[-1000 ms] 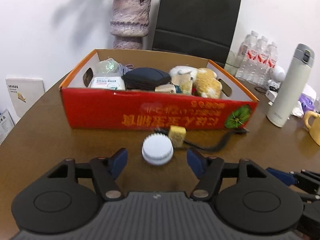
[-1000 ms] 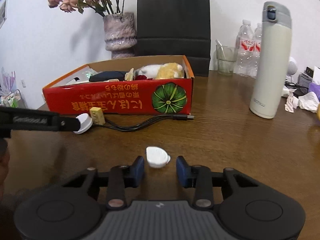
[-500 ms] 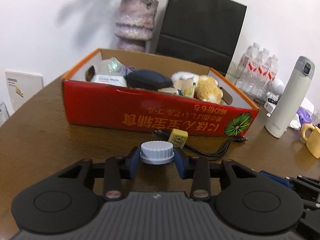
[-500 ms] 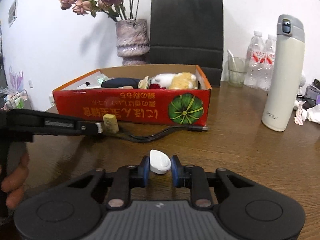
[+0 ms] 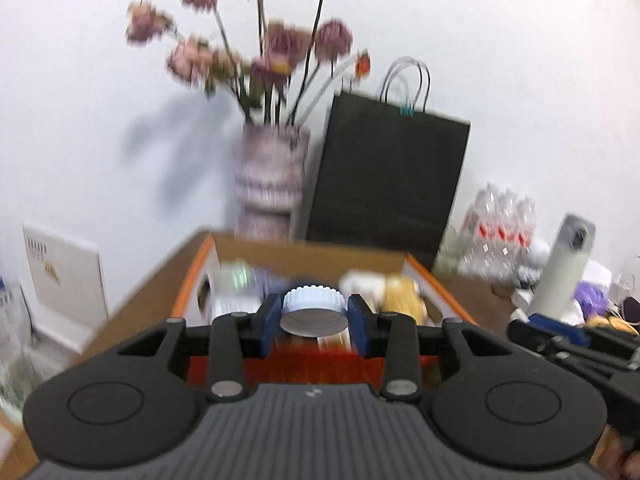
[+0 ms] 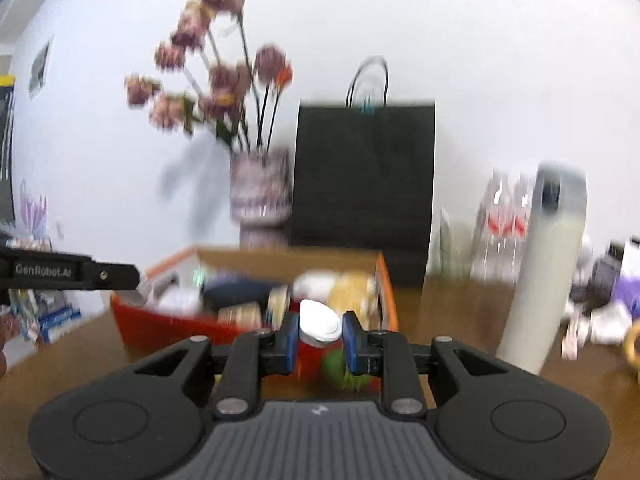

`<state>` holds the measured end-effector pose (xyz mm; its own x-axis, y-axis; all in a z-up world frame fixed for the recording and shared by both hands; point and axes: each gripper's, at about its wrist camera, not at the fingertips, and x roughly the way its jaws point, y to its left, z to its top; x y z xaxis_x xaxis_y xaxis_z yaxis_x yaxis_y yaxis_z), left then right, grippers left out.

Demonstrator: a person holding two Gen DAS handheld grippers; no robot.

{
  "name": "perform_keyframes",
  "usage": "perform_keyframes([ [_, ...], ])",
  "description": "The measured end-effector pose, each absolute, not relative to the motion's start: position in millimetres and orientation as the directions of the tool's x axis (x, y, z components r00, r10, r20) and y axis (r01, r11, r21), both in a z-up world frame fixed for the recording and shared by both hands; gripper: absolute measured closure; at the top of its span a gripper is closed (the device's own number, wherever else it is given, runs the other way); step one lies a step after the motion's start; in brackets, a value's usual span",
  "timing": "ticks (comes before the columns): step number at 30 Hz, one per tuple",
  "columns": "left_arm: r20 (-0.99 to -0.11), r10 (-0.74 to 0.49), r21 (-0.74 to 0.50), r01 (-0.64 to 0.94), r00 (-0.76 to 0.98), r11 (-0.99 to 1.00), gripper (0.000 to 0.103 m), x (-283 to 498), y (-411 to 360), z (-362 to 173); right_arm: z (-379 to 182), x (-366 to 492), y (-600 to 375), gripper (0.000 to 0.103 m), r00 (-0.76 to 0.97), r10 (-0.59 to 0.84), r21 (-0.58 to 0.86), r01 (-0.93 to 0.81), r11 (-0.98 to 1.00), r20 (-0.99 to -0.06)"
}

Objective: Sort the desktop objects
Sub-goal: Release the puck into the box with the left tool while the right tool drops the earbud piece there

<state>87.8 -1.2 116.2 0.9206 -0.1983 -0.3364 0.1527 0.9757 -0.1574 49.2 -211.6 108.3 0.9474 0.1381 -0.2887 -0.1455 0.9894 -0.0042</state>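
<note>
**Mei:** Both grippers have come up off the table since half a second ago, each with its catch still clamped. The left gripper (image 5: 313, 321) is clenched on the ridged white cap (image 5: 314, 310), which sits squarely between the blue pads (image 5: 269, 323), its flat underside tilted toward the camera.

**Tom:** And where is it relative to the box?

**Mei:** Above the near wall of the red cardboard box (image 5: 320, 364), which earlier stood well ahead at twelve o'clock. The contents behind are blurred, but I can make out a yellow plush toy (image 5: 402, 294) at about one o'clock from the cap.

**Tom:** The right side?

**Mei:** The right gripper (image 6: 320, 336) grips the small white teardrop piece (image 6: 319, 322). It stands up between the pads, pointed end toward twelve. It hangs in front of the box's near right corner, just above the green emblem (image 6: 340, 368).

**Tom:** Anything else?

**Mei:** At nine o'clock in the right wrist view the left gripper's black arm reaches over the box. A white thermos (image 6: 548, 268) stands at three o'clock, and a flower vase (image 6: 260, 196) and black paper bag (image 6: 364, 176) stand behind the box.
</note>
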Motion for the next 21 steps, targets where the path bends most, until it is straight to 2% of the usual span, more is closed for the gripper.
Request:
perform_keyframes([
  [2, -0.314, -0.206, -0.152, 0.165, 0.927, 0.974, 0.066, 107, -1, 127, 121, 64, -211, 0.081, 0.950, 0.148, -0.011, -0.157, 0.988, -0.276],
  [5, -0.346, -0.225, -0.156, 0.180, 0.911, 0.971, 0.066, 154, -5, 134, 129, 95, -207, 0.081, 0.941, 0.173, -0.021, -0.187, 0.982, -0.292],
  [7, -0.389, -0.182, -0.154, 0.131, 0.903, 0.979, 0.066, 188, -8, 131, 125, 124, -211, 0.081, 0.911, 0.206, 0.019, -0.213, 0.977, -0.359],
  [10, -0.438, -0.120, -0.146, 0.061, 0.891, 0.987, 0.066, 237, -8, 115, 111, 170, -227, 0.081, 0.840, 0.239, 0.154, -0.187, 0.970, -0.488],
  [12, -0.465, -0.091, -0.148, 0.024, 0.881, 0.989, 0.065, 262, -6, 101, 104, 187, -231, 0.081, 0.818, 0.221, 0.155, -0.162, 0.974, -0.531],
  [14, -0.477, -0.085, -0.168, 0.004, 0.875, 0.986, 0.063, 281, -3, 87, 95, 201, -229, 0.077, 0.801, 0.199, 0.127, -0.154, 0.980, -0.564],
  [15, -0.490, -0.076, -0.189, -0.021, 0.869, 0.982, 0.055, 292, -2, 79, 92, 207, -228, 0.071, 0.798, 0.197, 0.123, -0.154, 0.980, -0.569],
  [16, -0.516, -0.075, -0.190, -0.029, 0.853, 0.981, 0.051, 301, -2, 74, 89, 211, -230, 0.054, 0.802, 0.194, 0.131, -0.145, 0.981, -0.565],
  [17, -0.542, -0.082, -0.182, -0.022, 0.836, 0.983, 0.048, 307, -1, 70, 88, 216, -231, 0.042, 0.809, 0.189, 0.146, -0.129, 0.981, -0.556],
  [19, -0.548, -0.092, -0.172, -0.004, 0.832, 0.985, 0.041, 308, -1, 69, 87, 227, -232, 0.040, 0.803, 0.191, 0.169, -0.115, 0.979, -0.564],
  [21, -0.524, -0.114, -0.189, 0.015, 0.844, 0.982, 0.015, 303, 2, 72, 88, 231, -233, 0.038, 0.810, 0.211, 0.194, -0.123, 0.973, -0.547],
])
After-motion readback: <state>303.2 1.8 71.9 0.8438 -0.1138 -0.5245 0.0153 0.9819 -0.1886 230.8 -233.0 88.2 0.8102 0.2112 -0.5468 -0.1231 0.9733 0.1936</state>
